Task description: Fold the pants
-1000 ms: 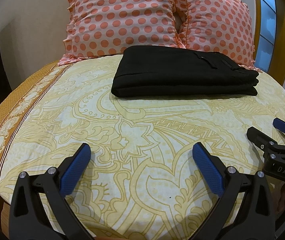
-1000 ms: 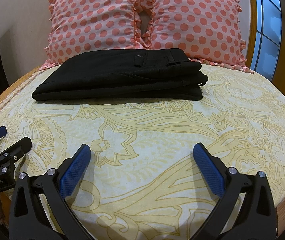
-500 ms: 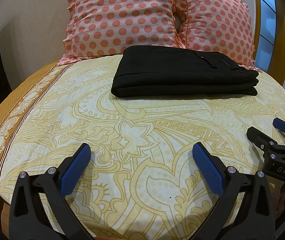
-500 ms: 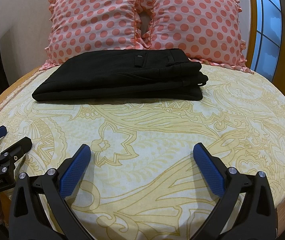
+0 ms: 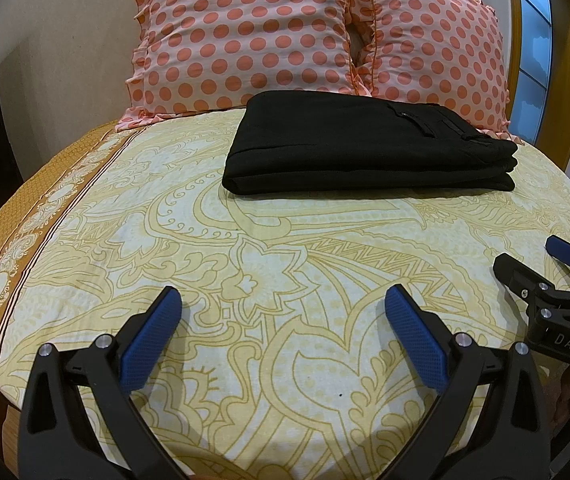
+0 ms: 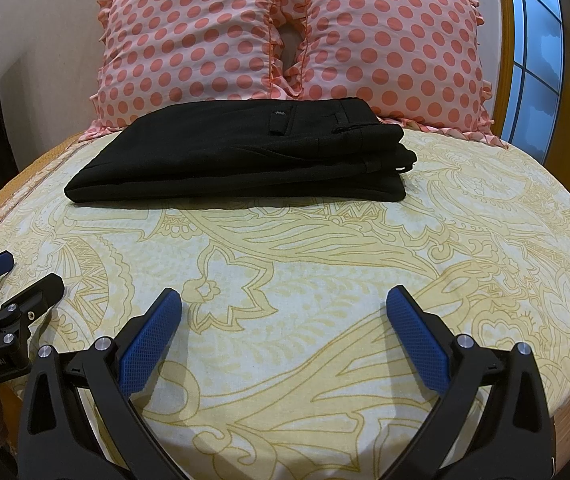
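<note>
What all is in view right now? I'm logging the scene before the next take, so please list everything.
pants: one pair, black, folded into a flat stack, lying on the bed in front of the pillows.
pillows: two, pink with coral dots and frilled edges, upright side by side at the head of the bed.
bedsheet: one, pale yellow with a paisley pattern and an orange border, covering the bed.
window: one, blue glass in a wooden frame, at the right.
left gripper: one, black with blue pads, open, over the near sheet, holding nothing.
right gripper: one, black with blue pads, open, over the near sheet, holding nothing.
</note>
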{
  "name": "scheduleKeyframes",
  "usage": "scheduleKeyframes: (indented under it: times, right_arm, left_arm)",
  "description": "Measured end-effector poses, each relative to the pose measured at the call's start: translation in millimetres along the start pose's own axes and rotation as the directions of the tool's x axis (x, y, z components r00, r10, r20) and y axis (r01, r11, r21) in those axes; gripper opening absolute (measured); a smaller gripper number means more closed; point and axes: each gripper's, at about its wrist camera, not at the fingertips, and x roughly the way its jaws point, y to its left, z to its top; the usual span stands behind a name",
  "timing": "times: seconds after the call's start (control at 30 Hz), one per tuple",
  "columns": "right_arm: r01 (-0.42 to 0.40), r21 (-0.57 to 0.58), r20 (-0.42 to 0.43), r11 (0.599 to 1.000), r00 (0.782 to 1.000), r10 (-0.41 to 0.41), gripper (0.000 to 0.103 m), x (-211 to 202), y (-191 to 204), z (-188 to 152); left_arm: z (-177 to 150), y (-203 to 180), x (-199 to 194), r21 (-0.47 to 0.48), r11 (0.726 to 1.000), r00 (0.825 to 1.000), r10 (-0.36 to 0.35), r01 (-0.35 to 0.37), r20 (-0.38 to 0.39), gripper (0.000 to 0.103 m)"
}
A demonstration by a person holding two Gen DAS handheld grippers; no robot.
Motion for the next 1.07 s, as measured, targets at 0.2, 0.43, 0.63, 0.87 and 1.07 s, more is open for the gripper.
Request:
scheduleKeyframes:
  times: [0.2,0.43,0.63,0.87,1.07]
  right_arm:
    - [0.001,0.0,0.001,1.0,1.0,-0.001,0.102,0.0,0.2,-0.2]
    - [0.002,0.001,0.001,1.0,1.0,-0.002,0.102,0.1,0.5,-0.4]
    - [0.003,0.002,0.002,1.0,1.0,-0.003,0.102,0.2,1.0,-0.6]
    - [0.004,0.003,0.003,1.0,1.0,-0.004,0.102,0.1,1.1,-0.7]
    - [0.004,0.004,0.003,1.0,1.0,-0.004,0.102,0.3,1.4,-0.8]
  left_arm:
    - [-0.3,0.1,1.3,0.005,1.0,1.0,-0.008,0.008,-0.002,0.101]
    - [-0.3,-0.2,1.8,0.005,1.0,1.0,-0.012,0.012,-0.007,0.101]
    - [-0.9,-0.2,1.8,0.002,1.0,1.0,-0.008,0.008,-0.007,0.101]
    - [-1.0,0.2,1.8,0.004,1.0,1.0,-0.008,0.008,-0.005,0.101]
    - [-0.5,0.6,1.1,0.009,1.0,1.0,-0.012,0.012,-0.004,0.101]
